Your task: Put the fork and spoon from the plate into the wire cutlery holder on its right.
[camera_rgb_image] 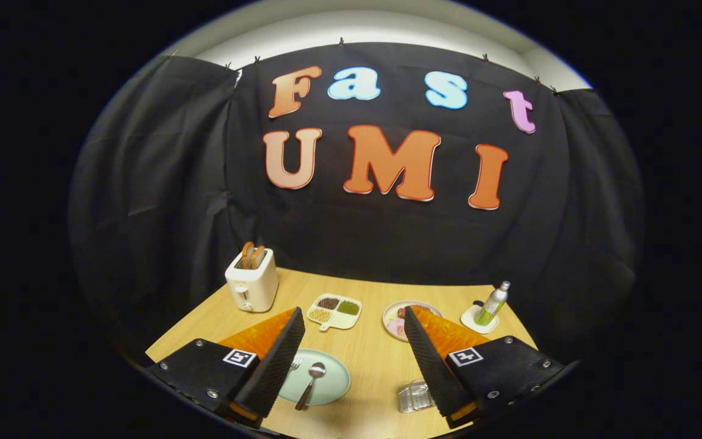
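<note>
A pale green plate (334, 385) lies on the wooden table, close to the left finger. On it rests a spoon (311, 383), bowl pointing away, handle toward me. The fork (295, 363) lies left of the spoon, and the left finger hides most of it. A wire cutlery holder (414, 396) stands right of the plate, partly behind the right finger. My gripper (353, 323) hangs above the table with its fingers wide open and nothing between them.
A white toaster (252, 279) with toast stands at the back left. Ahead of the fingers sit a divided snack tray (335, 311) and a plate of food (395, 322). A bottle on a white coaster (491, 305) stands at the back right. The table's edge runs close below.
</note>
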`<state>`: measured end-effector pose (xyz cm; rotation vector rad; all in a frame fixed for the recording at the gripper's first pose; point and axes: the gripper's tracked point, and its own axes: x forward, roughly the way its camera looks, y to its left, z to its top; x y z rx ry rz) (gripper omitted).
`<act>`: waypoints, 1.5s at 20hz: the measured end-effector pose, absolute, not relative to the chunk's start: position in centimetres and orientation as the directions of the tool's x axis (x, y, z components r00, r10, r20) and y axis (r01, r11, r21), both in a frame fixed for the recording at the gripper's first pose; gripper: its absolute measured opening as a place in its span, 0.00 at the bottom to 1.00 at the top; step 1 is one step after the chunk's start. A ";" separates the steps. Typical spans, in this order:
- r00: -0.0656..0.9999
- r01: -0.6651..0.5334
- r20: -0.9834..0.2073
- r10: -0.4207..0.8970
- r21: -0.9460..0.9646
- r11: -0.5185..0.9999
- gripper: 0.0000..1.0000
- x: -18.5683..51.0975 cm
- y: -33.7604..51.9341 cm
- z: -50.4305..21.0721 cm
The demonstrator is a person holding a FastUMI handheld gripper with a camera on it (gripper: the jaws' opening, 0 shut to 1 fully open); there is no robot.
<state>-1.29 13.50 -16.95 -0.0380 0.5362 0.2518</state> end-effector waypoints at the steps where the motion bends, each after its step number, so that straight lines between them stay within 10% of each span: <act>1: 0.803 -0.257 -0.546 0.239 0.044 0.965 0.98 -1.7 14.1 -18.5; 16: 0.224 -0.257 -0.942 0.251 0.191 0.947 0.89 -8.3 20.3 -39.3; 30: -0.068 -0.231 -0.994 0.087 0.100 0.968 0.45 -9.3 20.5 -48.3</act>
